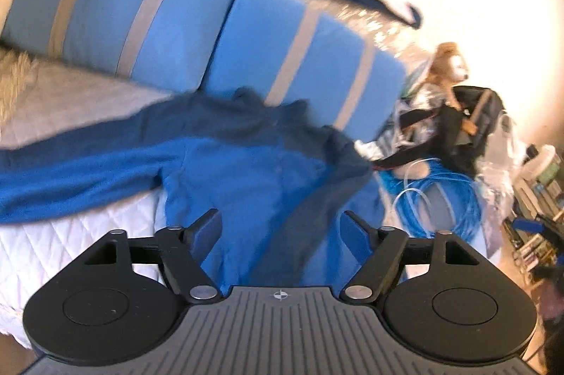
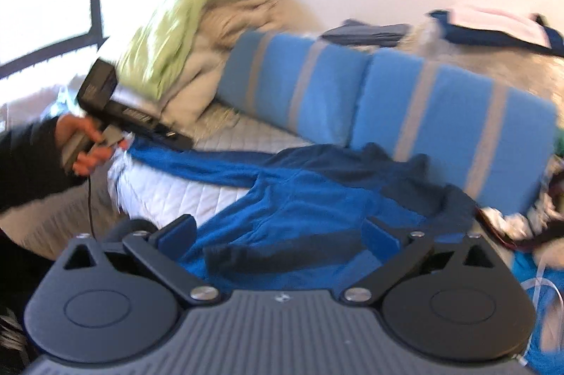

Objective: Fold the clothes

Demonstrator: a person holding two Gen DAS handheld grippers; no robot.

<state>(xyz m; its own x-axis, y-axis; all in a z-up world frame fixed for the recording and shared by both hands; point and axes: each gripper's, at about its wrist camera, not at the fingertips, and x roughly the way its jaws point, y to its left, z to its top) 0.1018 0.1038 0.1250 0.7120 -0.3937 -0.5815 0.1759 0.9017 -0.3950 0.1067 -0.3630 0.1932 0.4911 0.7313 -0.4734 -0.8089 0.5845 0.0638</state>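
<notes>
Because the blue top (image 1: pixel 246 170) lies spread loosely across the white quilted bed (image 1: pixel 70 234), with one sleeve stretched far out to the side and the other draped over the body, a careless pinch could, in my judgement, catch two layers at once or drag the whole garment toward the edge. The soft knit would likely bunch rather than slide flat, and the coil of blue cable (image 1: pixel 440 195) just beyond the far edge could snag a trailing hem.

The left gripper (image 1: pixel 281 228) has its jaws spread wide, holding nothing; the top's body lies directly between and ahead of the fingers, the long sleeve running off past the left finger. The right gripper (image 2: pixel 280 234) is likewise wide apart and empty, the fabric filling the gap between its fingers and reaching forward to the striped blue cushions (image 2: pixel 387 93). In the right view, the person's hand (image 2: pixel 83 144) grasps the other tool's handle well off beyond the left finger, near the sleeve's end.
</notes>
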